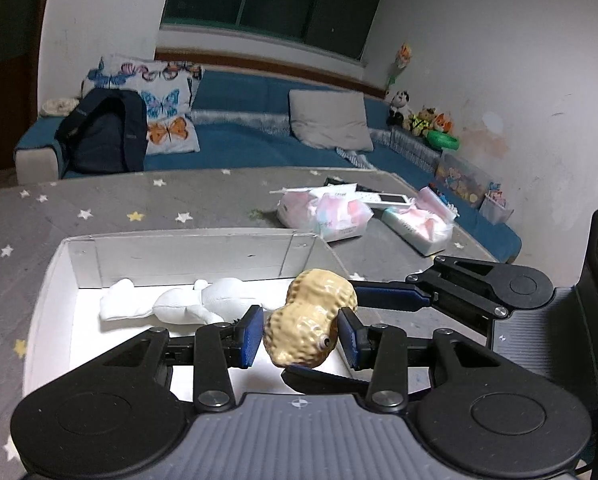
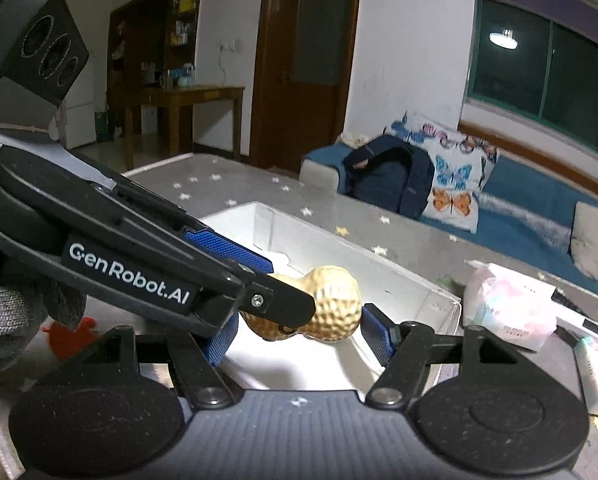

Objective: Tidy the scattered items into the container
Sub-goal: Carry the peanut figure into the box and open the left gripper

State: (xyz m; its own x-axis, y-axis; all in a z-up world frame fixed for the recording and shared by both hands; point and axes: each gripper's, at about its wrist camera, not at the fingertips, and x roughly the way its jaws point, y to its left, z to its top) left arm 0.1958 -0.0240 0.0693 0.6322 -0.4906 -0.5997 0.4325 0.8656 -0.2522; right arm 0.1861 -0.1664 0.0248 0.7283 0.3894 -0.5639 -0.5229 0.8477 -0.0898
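A tan peanut-shaped toy (image 1: 311, 316) (image 2: 335, 304) hangs over the near end of a white open box (image 1: 179, 238) (image 2: 419, 280). My left gripper (image 1: 301, 338) is shut on it, one blue pad on each side. From the right, my right gripper (image 2: 297, 336) also grips the same toy, with one finger (image 1: 387, 296) at the far lobe and the other beneath the near end. In the right wrist view the left gripper's fingers (image 2: 227, 248) cross in front and hide my left pad. A white plush toy (image 1: 203, 304) lies inside the box.
Two soft tissue packs (image 1: 323, 212) (image 1: 419, 228) and a white remote (image 1: 395, 199) lie on the grey star-patterned tabletop (image 1: 99, 208) beyond the box. A red item (image 2: 71, 336) sits at the left by a gloved hand (image 2: 3, 312). A blue sofa with cushions and a dark backpack (image 1: 103, 136) stands behind.
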